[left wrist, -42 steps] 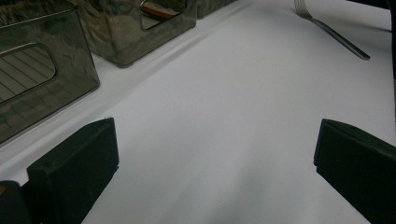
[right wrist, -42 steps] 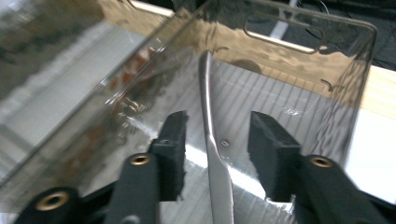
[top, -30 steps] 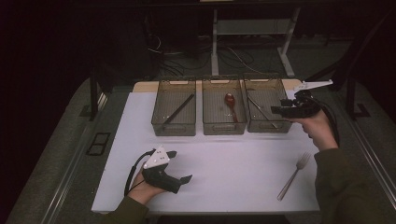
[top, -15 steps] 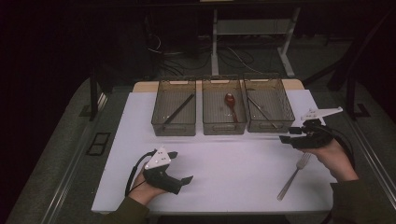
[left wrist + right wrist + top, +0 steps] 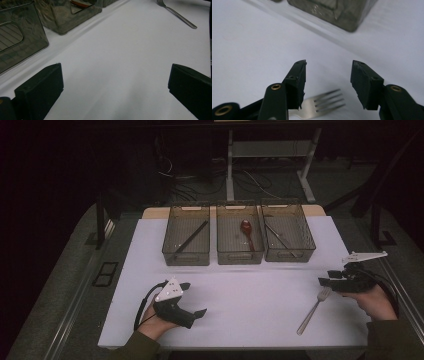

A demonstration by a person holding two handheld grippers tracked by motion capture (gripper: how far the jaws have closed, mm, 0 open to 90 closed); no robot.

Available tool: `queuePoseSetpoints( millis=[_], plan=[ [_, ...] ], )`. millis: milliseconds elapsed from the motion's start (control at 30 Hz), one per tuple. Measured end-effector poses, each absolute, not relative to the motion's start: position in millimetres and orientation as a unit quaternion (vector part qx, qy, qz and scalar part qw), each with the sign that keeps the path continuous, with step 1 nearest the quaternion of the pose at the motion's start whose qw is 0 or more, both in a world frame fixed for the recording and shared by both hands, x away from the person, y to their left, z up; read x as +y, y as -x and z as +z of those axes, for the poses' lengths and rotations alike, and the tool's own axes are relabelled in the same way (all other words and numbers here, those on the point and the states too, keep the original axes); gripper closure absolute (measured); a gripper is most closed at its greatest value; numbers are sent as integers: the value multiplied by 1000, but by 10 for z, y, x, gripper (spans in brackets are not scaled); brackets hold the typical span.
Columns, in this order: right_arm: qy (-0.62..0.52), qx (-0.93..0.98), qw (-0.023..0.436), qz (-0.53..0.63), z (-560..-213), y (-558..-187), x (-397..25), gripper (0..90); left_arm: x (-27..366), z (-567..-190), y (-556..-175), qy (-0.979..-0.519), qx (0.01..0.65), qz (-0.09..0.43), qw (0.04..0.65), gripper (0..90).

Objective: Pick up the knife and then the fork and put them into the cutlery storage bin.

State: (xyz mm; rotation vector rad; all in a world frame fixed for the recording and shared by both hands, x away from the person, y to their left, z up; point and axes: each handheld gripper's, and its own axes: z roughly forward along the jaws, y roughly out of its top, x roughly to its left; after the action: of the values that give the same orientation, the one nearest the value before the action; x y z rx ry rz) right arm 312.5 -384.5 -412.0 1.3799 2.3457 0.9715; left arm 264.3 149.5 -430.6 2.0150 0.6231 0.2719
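Fork (image 5: 313, 309): a slim silver fork lying flat on the white table (image 5: 250, 290), lower right of the high view, prongs toward your right gripper.
Right gripper (image 5: 328, 82): your jaws are parted, empty, hovering just above the prongs.
Left gripper (image 5: 199, 314): lower left, jaws spread wide, holding nothing, well apart from the fork.

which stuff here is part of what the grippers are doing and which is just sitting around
In the job:
- silver metal fork lying on the white table
- right gripper, open just above the fork's tines
- right-hand clear plastic bin, nearest the fork

Lying about:
- left gripper, open, resting on the table
- middle bin with a red spoon
- left bin with a black stick
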Motion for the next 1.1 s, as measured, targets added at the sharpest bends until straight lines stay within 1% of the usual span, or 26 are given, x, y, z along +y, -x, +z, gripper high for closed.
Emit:
queuePoseSetpoints(
  millis=[167,333,500,600,767,900,1000,1100],
  plan=[
    [-481,806,113,325,-4208,-3115,-3926,513,1493,-4307,-2642,-829,255,112,485,0],
    [-480,812,90,320,-4277,-3126,-3962,568,1496,-4303,-2638,-829,255,113,484,0],
    [-485,810,80,321,-4316,-3105,-4003,577,1492,-4306,-2637,-829,255,113,485,0],
    [-489,806,71,327,-4332,-3077,-4035,605,1487,-4307,-2637,-830,254,113,484,0],
    [-492,803,57,332,-4367,-3090,-4056,719,1483,-4304,-2634,-830,253,113,483,0],
    [-493,796,43,348,-4394,-3118,-4081,736,1484,-4305,-2636,-831,253,113,483,0],
    [-489,791,38,366,-4375,-3127,-4102,799,1481,-4305,-2636,-830,253,114,484,0],
    [-486,789,34,375,-4340,-3129,-4098,817,1485,-4303,-2639,-830,252,115,484,0]
  ],
)
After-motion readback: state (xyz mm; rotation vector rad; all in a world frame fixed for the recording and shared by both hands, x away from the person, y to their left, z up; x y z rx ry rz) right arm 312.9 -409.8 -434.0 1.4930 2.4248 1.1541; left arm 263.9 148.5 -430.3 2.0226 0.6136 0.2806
